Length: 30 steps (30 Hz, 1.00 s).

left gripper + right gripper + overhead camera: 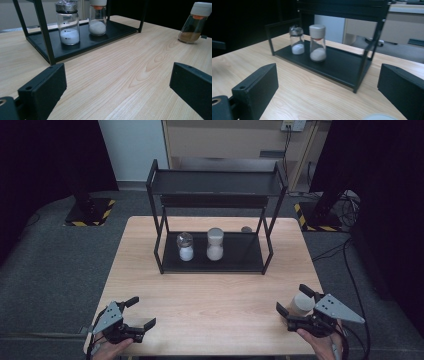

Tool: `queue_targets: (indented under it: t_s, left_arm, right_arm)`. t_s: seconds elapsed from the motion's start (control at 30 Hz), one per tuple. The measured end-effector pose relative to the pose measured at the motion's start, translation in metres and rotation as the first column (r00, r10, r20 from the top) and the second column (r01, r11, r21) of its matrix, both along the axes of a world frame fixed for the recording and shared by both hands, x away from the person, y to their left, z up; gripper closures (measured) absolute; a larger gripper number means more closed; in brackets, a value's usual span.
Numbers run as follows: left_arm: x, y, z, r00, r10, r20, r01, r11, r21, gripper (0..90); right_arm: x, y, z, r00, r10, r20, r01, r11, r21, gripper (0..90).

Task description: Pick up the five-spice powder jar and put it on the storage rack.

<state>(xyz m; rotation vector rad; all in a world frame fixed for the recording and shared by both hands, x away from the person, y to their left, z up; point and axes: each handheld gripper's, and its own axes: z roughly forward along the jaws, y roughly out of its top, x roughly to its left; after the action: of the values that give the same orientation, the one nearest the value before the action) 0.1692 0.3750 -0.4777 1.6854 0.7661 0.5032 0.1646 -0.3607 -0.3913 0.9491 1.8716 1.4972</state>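
Both grippers sit right at the near edge of the wooden table [210, 310], one in each hand. Left gripper [141, 312] has its jaws spread wide with nothing but bare wood between them, parked at the near left corner. Right gripper [295, 301] is over at the near right corner, jaws also wide apart, standing either side of a spice jar with brown powder [301, 304] and a pale cap. From the high view I can't tell if the pads touch the glass, but the jaws look clear of it, and the jar's cap just peeks in at the bottom of the right gripper view.

Further back, in the middle of the table, is a black two-tier rack [216, 182]. On its lower shelf, side by side: a shaker with a metal lid [185, 246] and a taller white-capped jar [215, 245], both upright, each with white powder in the bottom. They're close to each other but not touching.
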Motion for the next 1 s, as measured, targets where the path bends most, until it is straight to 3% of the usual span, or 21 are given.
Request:
queue_targets:
  t_s: [0.4,1.0]
  left_arm:
    - [0.0,-0.001,0.0,1.0,-0.001,-0.001,0.001,1.0,0.002,0.0]
    - [0.0,0.0,0.0,1.0,0.005,-0.005,-0.005,1.0,-0.004,0.0]
  right_arm:
    - [-0.005,-0.015,-0.005,0.9958,-0.082,-0.042,0.081,0.997,-0.011,3.6]
    - [0.002,-0.02,-0.028,0.9849,-0.132,-0.112,0.128,0.991,-0.039,6.5]
